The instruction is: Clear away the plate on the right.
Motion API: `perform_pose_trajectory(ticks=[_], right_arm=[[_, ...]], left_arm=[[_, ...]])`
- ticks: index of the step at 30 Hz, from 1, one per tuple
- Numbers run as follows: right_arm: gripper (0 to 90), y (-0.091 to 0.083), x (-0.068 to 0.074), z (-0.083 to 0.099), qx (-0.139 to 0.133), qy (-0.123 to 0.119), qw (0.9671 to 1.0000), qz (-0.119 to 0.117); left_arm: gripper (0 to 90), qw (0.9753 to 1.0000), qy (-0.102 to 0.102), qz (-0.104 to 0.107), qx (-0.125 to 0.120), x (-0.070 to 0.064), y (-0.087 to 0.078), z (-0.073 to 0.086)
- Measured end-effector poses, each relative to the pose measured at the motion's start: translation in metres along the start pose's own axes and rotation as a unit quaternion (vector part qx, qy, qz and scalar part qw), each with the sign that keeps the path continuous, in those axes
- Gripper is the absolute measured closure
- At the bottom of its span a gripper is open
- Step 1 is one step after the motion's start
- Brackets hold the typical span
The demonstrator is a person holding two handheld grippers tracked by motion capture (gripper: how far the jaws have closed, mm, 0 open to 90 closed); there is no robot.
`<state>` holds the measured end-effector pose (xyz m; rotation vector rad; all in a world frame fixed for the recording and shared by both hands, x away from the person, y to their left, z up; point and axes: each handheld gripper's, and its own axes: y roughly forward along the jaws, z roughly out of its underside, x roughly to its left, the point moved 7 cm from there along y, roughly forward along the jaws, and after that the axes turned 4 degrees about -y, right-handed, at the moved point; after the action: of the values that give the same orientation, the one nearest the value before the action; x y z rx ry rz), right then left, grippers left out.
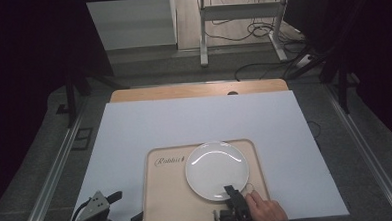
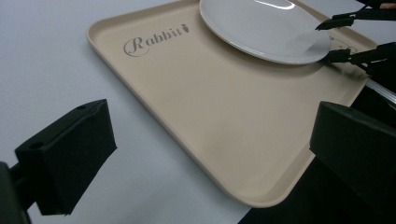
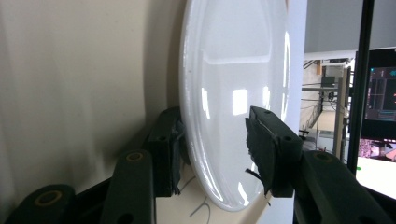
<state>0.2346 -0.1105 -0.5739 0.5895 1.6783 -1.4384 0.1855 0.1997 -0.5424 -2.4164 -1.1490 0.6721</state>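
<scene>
white plate (image 1: pixel 216 169) sits on the tan tray (image 1: pixel 168 202), on its right side. your right tongs (image 1: pixel 232 193) have one jaw over its near rim and one under, spread a bit with small gaps, so they hold nothing yet. squeeze slowly until both jaws touch, then lift it flat so it won't slip. your left tongs (image 1: pixel 127 209) are wide open, holding nothing, by the tray's near left corner on the bench (image 1: pixel 194 120). the tray says "Rabbit" (image 2: pixel 152 39).
</scene>
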Motion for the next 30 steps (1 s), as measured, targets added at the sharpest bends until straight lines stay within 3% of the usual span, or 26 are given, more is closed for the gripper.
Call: perform_pose_trajectory(ticks=[16, 17, 20, 22, 24, 30], right_arm=[[50.8, -0.011, -0.002, 0.002, -0.001, 0.006, 1.0000, 0.004], [50.6, -0.009, -0.001, 0.001, -0.026, 0.011, 0.9996, -0.010], [50.2, -0.013, -0.001, 0.002, -0.012, 0.007, 0.9999, -0.007], [49.9, -0.013, -0.001, 0.001, -0.027, 0.011, 0.9995, -0.010], [49.9, -0.017, -0.004, 0.002, -0.013, 0.008, 0.9998, 0.011], [49.4, -0.022, -0.012, 0.005, -0.012, 0.020, 0.9995, 0.022]], left_arm=[[0.0, 1.0000, -0.001, 0.000, 0.000, 0.000, 0.000, 0.000], [0.0, 1.0000, -0.001, 0.000, 0.000, 0.000, 0.000, 0.000], [0.0, 1.0000, -0.001, 0.000, 0.000, 0.000, 0.000, 0.000], [0.0, 1.0000, -0.002, 0.000, -0.001, 0.000, 0.000, 0.000], [0.0, 1.0000, -0.001, 0.000, 0.000, 0.000, 0.000, 0.000], [0.0, 1.0000, -0.002, -0.001, -0.001, 0.000, 0.000, 0.000]])
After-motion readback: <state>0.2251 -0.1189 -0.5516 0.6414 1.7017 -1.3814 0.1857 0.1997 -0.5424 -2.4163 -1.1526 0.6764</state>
